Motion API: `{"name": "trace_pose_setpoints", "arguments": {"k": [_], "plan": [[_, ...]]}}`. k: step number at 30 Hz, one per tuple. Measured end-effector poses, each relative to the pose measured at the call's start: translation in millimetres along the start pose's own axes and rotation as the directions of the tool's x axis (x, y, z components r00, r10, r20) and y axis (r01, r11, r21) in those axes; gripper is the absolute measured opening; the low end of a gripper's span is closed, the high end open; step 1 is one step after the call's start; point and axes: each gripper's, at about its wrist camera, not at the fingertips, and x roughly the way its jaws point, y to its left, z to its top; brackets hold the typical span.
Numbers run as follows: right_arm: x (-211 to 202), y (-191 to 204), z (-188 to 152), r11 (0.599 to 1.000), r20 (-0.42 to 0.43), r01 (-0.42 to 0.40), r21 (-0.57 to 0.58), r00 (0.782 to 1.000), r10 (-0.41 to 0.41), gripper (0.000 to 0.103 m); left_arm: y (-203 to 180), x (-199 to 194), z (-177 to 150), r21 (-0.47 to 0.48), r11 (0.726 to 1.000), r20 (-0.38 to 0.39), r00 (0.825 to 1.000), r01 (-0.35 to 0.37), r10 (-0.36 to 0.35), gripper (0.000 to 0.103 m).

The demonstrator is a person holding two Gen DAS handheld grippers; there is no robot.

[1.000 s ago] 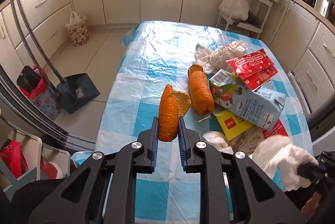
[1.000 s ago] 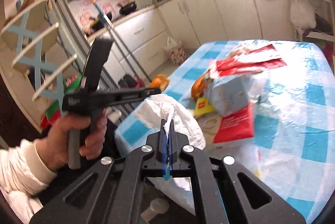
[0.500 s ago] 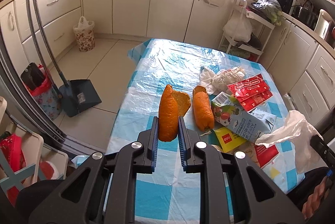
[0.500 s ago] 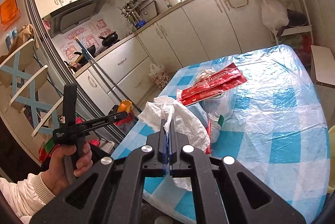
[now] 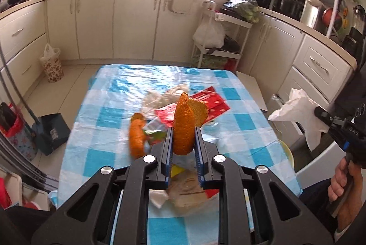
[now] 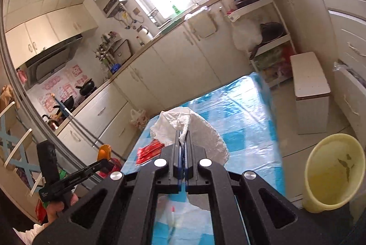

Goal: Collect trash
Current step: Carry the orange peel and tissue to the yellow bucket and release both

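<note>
Now that both tools have lifted off the surface [image 5: 107,116], the left tool [image 5: 183,144] is clamped on an orange peel [image 5: 183,128] and the right tool [image 6: 183,144] is pinched on a white tissue [image 6: 201,130], both raised since a second ago. Yellow bin [image 6: 331,171] sits right of the surface; likely drop next. More peel [image 5: 136,139] and wrappers [image 5: 205,105] remain.

Two orange peels [image 5: 183,128] [image 5: 136,138], one tissue [image 6: 194,130].

Orange peel [image 5: 183,128], white tissue [image 6: 192,130], red packet [image 5: 205,105], blue-and-white checked tablecloth [image 5: 109,112], pale yellow bin [image 6: 331,171]
</note>
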Motion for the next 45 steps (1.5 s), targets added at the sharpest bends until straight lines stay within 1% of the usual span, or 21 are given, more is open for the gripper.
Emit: {"name": "trace_pose_setpoints", "arguments": {"k": [3, 7, 11, 15, 17, 19, 24, 28, 29, 30, 32, 33, 35, 36, 38, 39, 40, 42, 43, 44, 45], "plan": [[-9, -34, 17, 0.995, 0.001, 0.095, 0.036, 0.995, -0.095, 0.002, -44, 15, 7, 0.056, 0.997, -0.011, 0.998, 0.062, -0.061, 0.017], [-12, -75, 30, 0.973, -0.035, 0.215, 0.084, 0.976, -0.213, 0.002, -96, 37, 15, 0.113, 0.986, -0.039, 0.992, 0.123, -0.119, 0.017], [1, -120, 36, 0.940, -0.148, 0.316, 0.131, 0.943, -0.297, 0.002, -141, 61, 19, 0.161, 0.974, -0.070, 0.986, 0.161, -0.151, 0.017], [22, -173, 31, 0.900, -0.313, 0.410, 0.145, 0.882, -0.352, 0.002, -183, 88, 19, 0.198, 0.962, -0.107, 0.980, 0.188, -0.169, 0.017], [28, -198, 25, 0.883, -0.381, 0.436, 0.176, 0.857, -0.347, 0.002, -198, 98, 17, 0.211, 0.957, -0.123, 0.976, 0.201, -0.178, 0.017], [35, -222, 20, 0.857, -0.440, 0.481, 0.184, 0.820, -0.366, 0.002, -216, 112, 14, 0.225, 0.951, -0.144, 0.972, 0.213, -0.184, 0.017], [55, -269, 2, 0.818, -0.566, 0.551, 0.165, 0.732, -0.379, 0.003, -248, 145, 1, 0.240, 0.941, -0.202, 0.960, 0.240, -0.193, 0.017], [62, -291, -12, 0.798, -0.624, 0.578, 0.173, 0.691, -0.365, 0.003, -267, 171, -9, 0.234, 0.936, -0.256, 0.946, 0.262, -0.201, 0.017], [63, -296, -12, 0.793, -0.630, 0.583, 0.178, 0.686, -0.364, 0.008, -272, 179, -10, 0.230, 0.936, -0.272, 0.941, 0.268, -0.202, 0.017], [62, -301, -14, 0.785, -0.635, 0.590, 0.190, 0.683, -0.360, 0.027, -277, 188, -13, 0.223, 0.936, -0.291, 0.935, 0.274, -0.204, 0.017], [58, -307, -14, 0.773, -0.631, 0.593, 0.224, 0.693, -0.349, 0.056, -286, 202, -17, 0.209, 0.935, -0.327, 0.922, 0.285, -0.208, 0.017], [55, -309, -12, 0.774, -0.619, 0.588, 0.235, 0.704, -0.347, 0.057, -291, 210, -21, 0.201, 0.935, -0.348, 0.914, 0.291, -0.209, 0.017], [50, -310, -7, 0.776, -0.586, 0.568, 0.273, 0.738, -0.335, 0.057, -302, 222, -25, 0.192, 0.935, -0.381, 0.900, 0.300, -0.211, 0.017], [45, -309, -2, 0.775, -0.556, 0.568, 0.277, 0.753, -0.353, 0.057, -308, 229, -28, 0.187, 0.935, -0.399, 0.893, 0.303, -0.210, 0.017], [34, -300, 14, 0.777, -0.475, 0.580, 0.245, 0.770, -0.426, 0.057, -321, 241, -34, 0.181, 0.935, -0.437, 0.877, 0.304, -0.200, 0.017], [26, -292, 25, 0.782, -0.407, 0.580, 0.228, 0.786, -0.465, 0.057, -327, 248, -37, 0.179, 0.937, -0.455, 0.870, 0.300, -0.192, 0.017], [18, -284, 35, 0.781, -0.347, 0.589, 0.206, 0.791, -0.505, 0.058, -333, 255, -40, 0.177, 0.938, -0.477, 0.860, 0.297, -0.182, 0.017], [2, -264, 53, 0.773, -0.209, 0.616, 0.151, 0.784, -0.584, 0.069, -348, 271, -46, 0.179, 0.940, -0.519, 0.840, 0.289, -0.159, 0.018], [-4, -255, 60, 0.770, -0.153, 0.625, 0.132, 0.780, -0.607, 0.071, -355, 277, -48, 0.186, 0.941, -0.532, 0.834, 0.284, -0.146, 0.020], [-8, -247, 65, 0.763, -0.110, 0.638, 0.107, 0.770, -0.628, 0.072, -361, 282, -50, 0.188, 0.940, -0.544, 0.827, 0.286, -0.143, 0.025], [-9, -241, 68, 0.762, -0.085, 0.641, 0.087, 0.767, -0.636, 0.072, -367, 286, -51, 0.187, 0.940, -0.551, 0.822, 0.285, -0.140, 0.035]]}}
